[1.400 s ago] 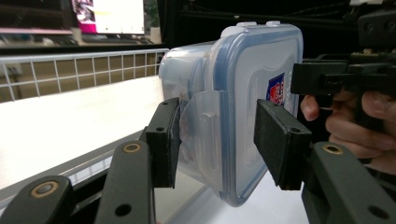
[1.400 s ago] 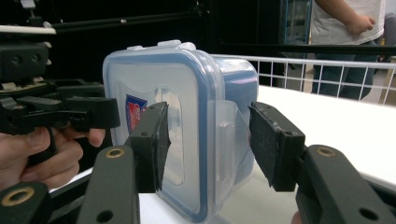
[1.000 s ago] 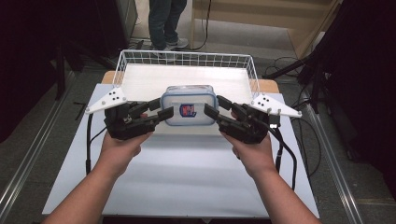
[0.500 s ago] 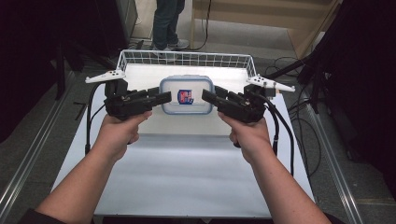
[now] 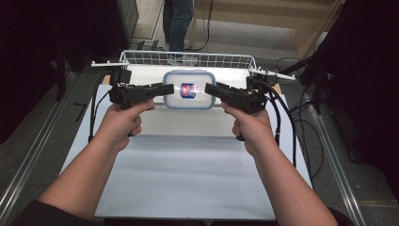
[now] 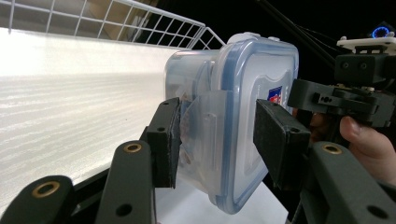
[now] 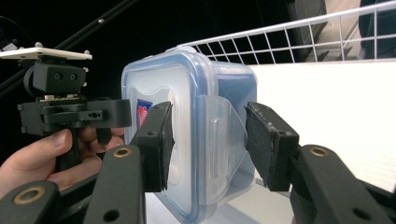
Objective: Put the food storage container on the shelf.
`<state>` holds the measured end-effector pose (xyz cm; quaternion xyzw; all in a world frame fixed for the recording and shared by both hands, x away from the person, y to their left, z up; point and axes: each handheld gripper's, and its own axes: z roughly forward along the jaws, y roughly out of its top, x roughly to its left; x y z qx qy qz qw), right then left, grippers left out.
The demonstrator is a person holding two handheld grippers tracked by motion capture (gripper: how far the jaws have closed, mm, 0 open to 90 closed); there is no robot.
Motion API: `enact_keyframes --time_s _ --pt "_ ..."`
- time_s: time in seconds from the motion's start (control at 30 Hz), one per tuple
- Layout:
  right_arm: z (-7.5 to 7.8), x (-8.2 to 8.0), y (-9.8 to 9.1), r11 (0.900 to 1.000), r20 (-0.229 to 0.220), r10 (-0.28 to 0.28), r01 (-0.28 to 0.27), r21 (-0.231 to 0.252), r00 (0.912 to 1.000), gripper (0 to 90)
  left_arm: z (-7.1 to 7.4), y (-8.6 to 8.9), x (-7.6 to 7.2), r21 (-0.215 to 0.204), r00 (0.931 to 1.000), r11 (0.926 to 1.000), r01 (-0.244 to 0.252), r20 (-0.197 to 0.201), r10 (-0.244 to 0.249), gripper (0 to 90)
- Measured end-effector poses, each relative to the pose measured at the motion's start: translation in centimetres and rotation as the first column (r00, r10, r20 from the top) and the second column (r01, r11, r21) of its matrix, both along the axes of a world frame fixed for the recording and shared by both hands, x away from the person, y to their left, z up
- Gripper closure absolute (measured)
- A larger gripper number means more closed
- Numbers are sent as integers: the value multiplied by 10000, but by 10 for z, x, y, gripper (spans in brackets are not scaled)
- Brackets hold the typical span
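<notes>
Container [image 5: 189, 89], a clear plastic box with a blue-rimmed lid, was clamped between two grippers, one on each side. The left gripper [image 6: 217, 135] had its jaws clenched on the snap flap [image 6: 205, 130] at one side of the box, one pad under the flap and one on the lid. The right gripper [image 7: 208, 144] had its jaws clenched on the flap at the other side in the same way. Two grips were likely used so the box stayed level and did not tip (it looked wide for one gripper).

The box hung in the air over the far edge of the table [image 5: 188, 179], just in front of the white wire basket [image 5: 188, 59]. It was probably going into that basket. The lid had a small red and blue sticker [image 5: 187, 89] in the middle. The walls were see-through, and I could not tell if anything was inside.
</notes>
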<state>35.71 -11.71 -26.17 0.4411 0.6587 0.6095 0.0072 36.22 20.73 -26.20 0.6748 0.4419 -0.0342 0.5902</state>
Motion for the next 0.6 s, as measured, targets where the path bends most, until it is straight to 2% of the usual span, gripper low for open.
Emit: enact_keyframes --time_s 0.1,0.17,0.23,0.3,0.47,0.6 --pt "-1 6 -3 9999 -428 84 -79 119 9990 534 -1 0 7 -282 9994 9996 45 -351 -55 537" --pt "-3 12 -5 9995 -713 202 -183 267 9973 534 -1 1 10 -414 9990 9991 12 -442 -30 547" --pt "-5 15 -6 9990 -961 286 -252 360 9950 533 1 0 13 -316 9988 9995 -43 -488 28 550" --pt "-6 18 -6 9990 -1079 316 -281 335 9937 531 2 0 16 -381 9976 9992 -102 -696 75 551" --pt "-8 27 -5 9985 -1525 386 -320 455 9875 535 1 2 25 -536 9907 9981 -313 -1340 239 551" --pt "-10 35 -5 9978 -1812 436 -338 569 9825 535 0 1 29 -491 9861 9979 -433 -1622 348 551"
